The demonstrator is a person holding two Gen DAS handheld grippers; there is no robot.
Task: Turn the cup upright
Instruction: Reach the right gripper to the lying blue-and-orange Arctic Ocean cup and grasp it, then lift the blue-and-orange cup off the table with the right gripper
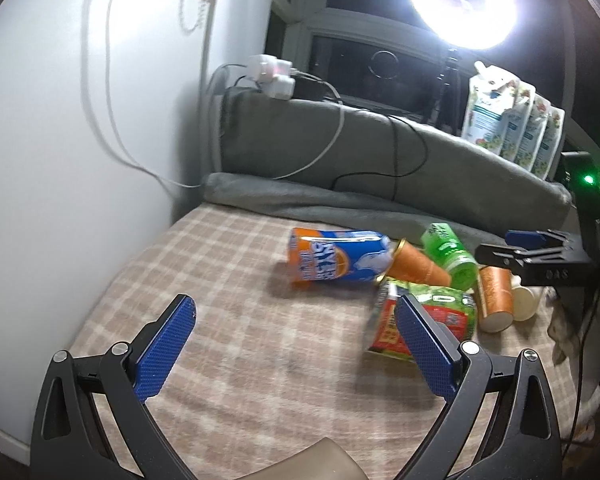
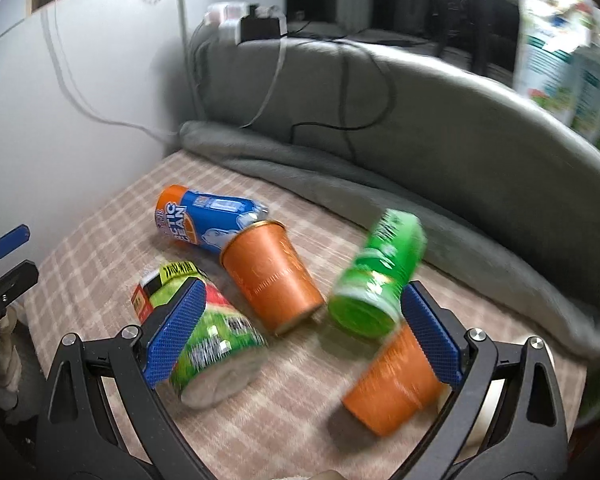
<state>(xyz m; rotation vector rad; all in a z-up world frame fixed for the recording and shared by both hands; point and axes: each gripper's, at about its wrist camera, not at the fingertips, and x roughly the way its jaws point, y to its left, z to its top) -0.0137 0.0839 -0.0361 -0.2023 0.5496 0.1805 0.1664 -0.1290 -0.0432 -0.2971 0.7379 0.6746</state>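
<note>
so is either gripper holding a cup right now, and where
Nothing is held. The left gripper and right gripper are both open above the cups, their pads clear of everything.

The checked blanket point(image 2: 112, 240) is soft, matt, napped cloth; the grey cushion point(image 2: 440, 120) behind it looks like plush fabric. The orange cups point(image 2: 272, 276) have a satin sheen and gold-toned rims. The blue can point(image 1: 340, 256) is glossy. The gripper pads point(image 2: 176, 332) are blue, knurled and matt.
</note>
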